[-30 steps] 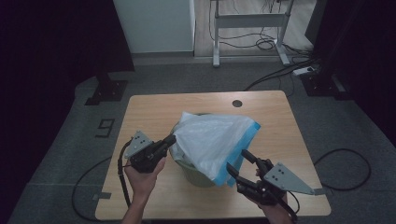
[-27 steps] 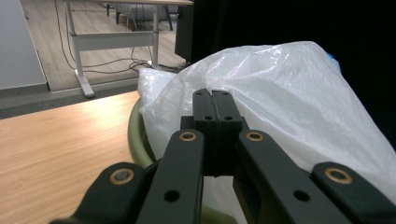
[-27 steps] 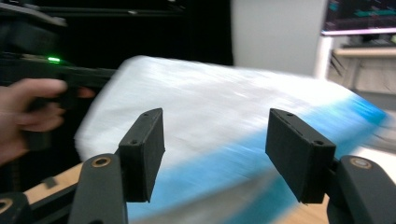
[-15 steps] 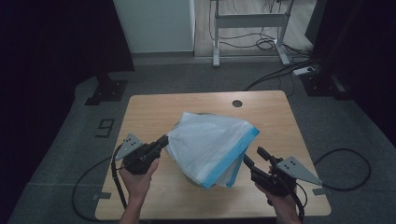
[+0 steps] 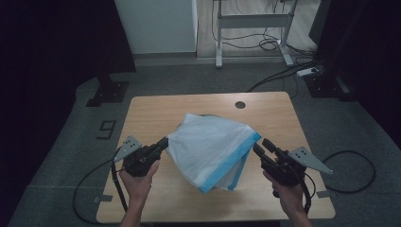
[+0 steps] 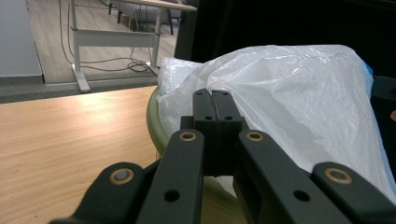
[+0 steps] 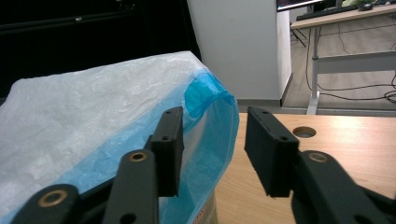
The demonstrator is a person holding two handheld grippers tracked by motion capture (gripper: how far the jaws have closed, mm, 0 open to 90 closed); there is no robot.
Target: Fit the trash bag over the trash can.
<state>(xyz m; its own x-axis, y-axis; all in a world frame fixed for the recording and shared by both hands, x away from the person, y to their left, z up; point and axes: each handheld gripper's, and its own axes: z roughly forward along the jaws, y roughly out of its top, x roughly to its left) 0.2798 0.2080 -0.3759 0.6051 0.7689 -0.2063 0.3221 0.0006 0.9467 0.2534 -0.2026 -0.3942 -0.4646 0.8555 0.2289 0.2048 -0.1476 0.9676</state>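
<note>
A white plastic bag [image 5: 208, 142] with a blue hem is stretched over a pale green bin [image 6: 156, 121] in the middle of the wooden table [image 5: 156, 109]. My left gripper [image 5: 163, 142] is shut on the bag's left edge; in the left gripper view its jaws [image 6: 215, 100] meet on the white film [image 6: 299, 93]. My right gripper [image 5: 260, 145] is at the bag's right corner. Its jaws have just been closing but still stand apart, and the blue hem [image 7: 210, 98] hangs between the pads [image 7: 170, 140] without being pressed.
A round cable hole [image 5: 240, 104] sits near the table's far edge. Beyond it stand a white desk frame [image 5: 250, 21] and floor cables [image 5: 283, 71]. A "9" mark [image 5: 108, 128] lies on the floor at the left. Dark curtains flank the scene.
My right gripper has moved outward to the right and its jaws have narrowed around the blue hem. The bag now lies stretched wider and flatter between both grippers.
</note>
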